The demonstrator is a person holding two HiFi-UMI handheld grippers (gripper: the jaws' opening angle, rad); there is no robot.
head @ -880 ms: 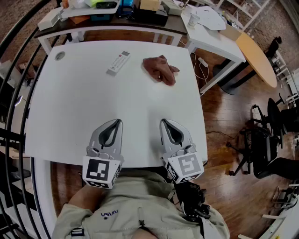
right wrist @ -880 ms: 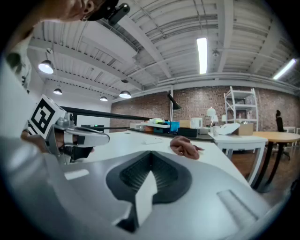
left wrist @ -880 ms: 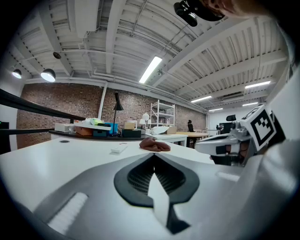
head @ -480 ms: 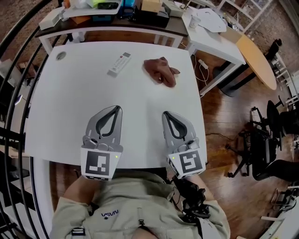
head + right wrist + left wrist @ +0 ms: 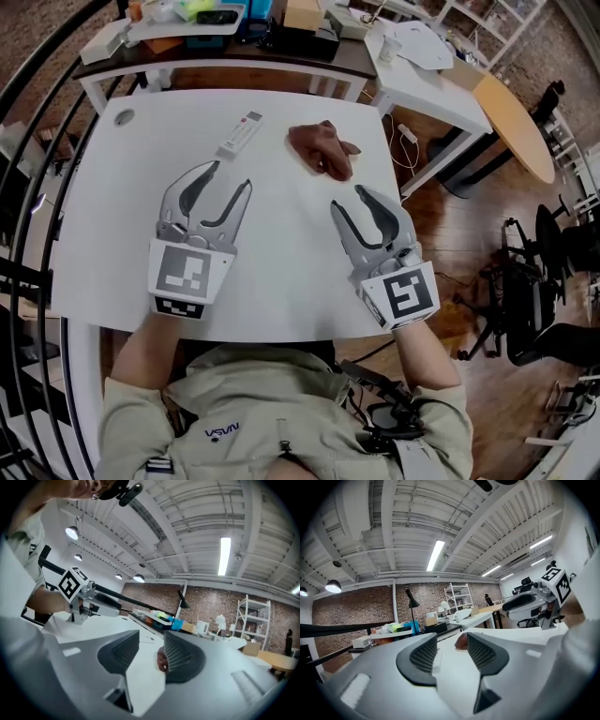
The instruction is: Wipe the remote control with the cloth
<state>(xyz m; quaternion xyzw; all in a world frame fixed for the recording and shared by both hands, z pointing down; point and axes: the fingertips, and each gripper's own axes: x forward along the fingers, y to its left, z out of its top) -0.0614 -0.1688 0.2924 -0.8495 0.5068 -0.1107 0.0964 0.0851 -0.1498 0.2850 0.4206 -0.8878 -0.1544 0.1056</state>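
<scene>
1. In the right gripper view the cloth (image 5: 161, 660) is mostly hidden behind one jaw; only a reddish edge shows.
2. Both grippers have come forward from the table's (image 5: 122, 225) near edge, and their jaws have parted (they were together before).
3. Left gripper (image 5: 230, 178) and right gripper (image 5: 348, 197) point level, fingers spread on nothing. The remote control (image 5: 238, 134) lies beyond, near the far edge, apart from the cloth.

A light khaki short-sleeved shirt (image 5: 281, 422) with dark chest lettering is worn, and the left gripper (image 5: 230, 178) and right gripper (image 5: 349, 199) are formed as grey curved jaws lined with black ribbed pads (image 5: 424, 656), each backed by a white cube (image 5: 185, 277) printed with black square markers.
</scene>
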